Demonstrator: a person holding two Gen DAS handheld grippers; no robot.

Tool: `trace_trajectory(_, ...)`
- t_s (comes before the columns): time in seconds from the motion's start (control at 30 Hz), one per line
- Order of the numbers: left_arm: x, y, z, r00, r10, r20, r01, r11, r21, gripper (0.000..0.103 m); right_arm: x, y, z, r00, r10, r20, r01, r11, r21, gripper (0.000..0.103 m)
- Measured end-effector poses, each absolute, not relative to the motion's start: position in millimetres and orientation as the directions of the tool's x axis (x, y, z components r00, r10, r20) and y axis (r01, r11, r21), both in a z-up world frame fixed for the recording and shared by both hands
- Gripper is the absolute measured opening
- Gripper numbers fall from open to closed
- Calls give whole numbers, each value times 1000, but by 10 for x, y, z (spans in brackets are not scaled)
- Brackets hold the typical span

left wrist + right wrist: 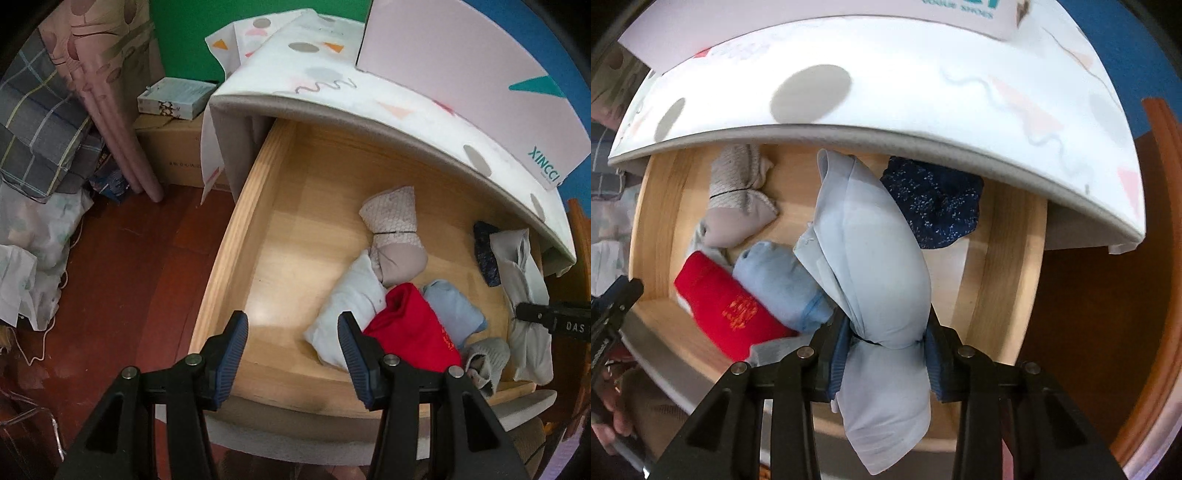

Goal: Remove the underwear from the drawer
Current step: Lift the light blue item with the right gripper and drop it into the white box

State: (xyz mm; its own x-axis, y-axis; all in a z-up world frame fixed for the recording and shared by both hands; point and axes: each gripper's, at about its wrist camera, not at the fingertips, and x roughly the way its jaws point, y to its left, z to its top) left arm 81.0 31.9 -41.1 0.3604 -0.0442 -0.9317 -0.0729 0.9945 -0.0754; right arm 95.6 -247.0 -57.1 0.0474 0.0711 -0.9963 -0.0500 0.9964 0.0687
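- Two grippers work an open wooden drawer (258, 206) pulled out from under a white top (369, 99) printed with grey dots and pink triangles.
- Left wrist view: the left gripper (293, 332) hangs over the drawer's front left part, its blue-padded fingers (236, 343) apart with nothing between them.
- Rolled bundles crowd the drawer's right half: a white roll (347, 306) lies just past the right finger, a red roll (413, 325) touches it, and a light blue roll (450, 306) sits against the red one's far side.
- Behind these, nearer the drawer's back, lies a beige patterned roll (395, 229) tied round its middle.
- At the drawer's right side a pale grey-blue bundle (524, 291) is clamped by the right gripper (532, 314), which enters from the frame edge; a dark navy piece (485, 254) lies just beside it, and a grey sock-like piece (487, 354) sits at the drawer's front right.
- A pink box (461, 74) stands on the white top above the drawer.
- Left of the drawer, on a red-brown floor (129, 277), are cartons, folded checked cloth and plastic bags.
- Right wrist view: the right gripper (886, 343) is closed on the pale grey-blue bundle (875, 251), its pads pinching the tied waist; the bundle hangs over the drawer (1008, 266), one end toward the camera, the other toward the drawer's back.
- Below it in the drawer lie the navy speckled piece (938, 206) at the back right, the light blue roll (779, 284), the red roll (727, 302) with orange print, and the beige roll (738, 195) at the back left.
- Part of the left gripper (613, 306) shows at the drawer's front left.
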Motion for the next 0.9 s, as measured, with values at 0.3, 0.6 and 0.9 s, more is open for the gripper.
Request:
trace_trajectory(0.3, 774, 357, -348, 409, -49, -911, -97, 991, -97, 52, 767, -2305, -202, 73, 25, -997, -115, 993, 16, 33)
trace_trajectory(0.6, 773, 573, -423, 384, -110, -917, -181, 965, -191, 52, 560, -2360, 468, 197, 108, -975, -100, 991, 89, 33)
trace_trajectory(0.9, 745, 584, -412, 394, -103, -913, -188, 963, -190, 52, 824, -2583, 1427, 402, 133, -906, -54, 991, 121, 33)
